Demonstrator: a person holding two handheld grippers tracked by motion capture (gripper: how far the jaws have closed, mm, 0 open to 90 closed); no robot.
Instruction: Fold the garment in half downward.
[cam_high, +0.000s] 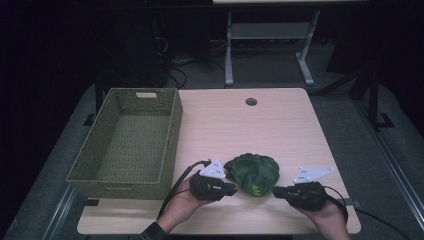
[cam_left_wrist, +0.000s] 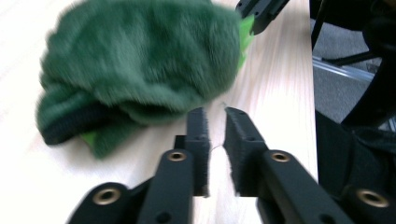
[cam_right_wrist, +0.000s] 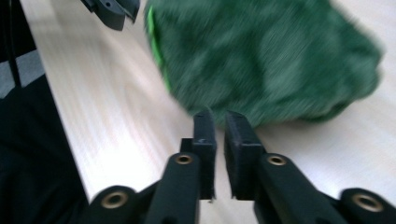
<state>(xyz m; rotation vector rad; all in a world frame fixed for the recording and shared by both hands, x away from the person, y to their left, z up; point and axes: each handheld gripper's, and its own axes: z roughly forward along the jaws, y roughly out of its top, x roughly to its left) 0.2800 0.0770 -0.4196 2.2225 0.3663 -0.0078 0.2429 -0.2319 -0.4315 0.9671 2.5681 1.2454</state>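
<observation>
Now two tools flank a fuzzy green plush bundle (cam_high: 252, 172) on the bench (cam_high: 240, 120)
Left tool (cam_left_wrist: 215, 122) and right tool (cam_right_wrist: 219, 122) both nearly closed, a slim gap between pads, gripping nothing, just beside the bundle

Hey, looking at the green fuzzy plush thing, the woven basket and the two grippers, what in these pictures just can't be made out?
- What the crumpled green fuzzy plush item actually is: small in the high view, motion-blurred in both gripper views.
- Its underside: hidden against the light wooden table.
- Whether the left gripper touches the plush: its nearly shut tips end at the blurred edge. Same for the right gripper.
- The olive woven basket's near inside wall: hidden by its rim, high view.
</observation>
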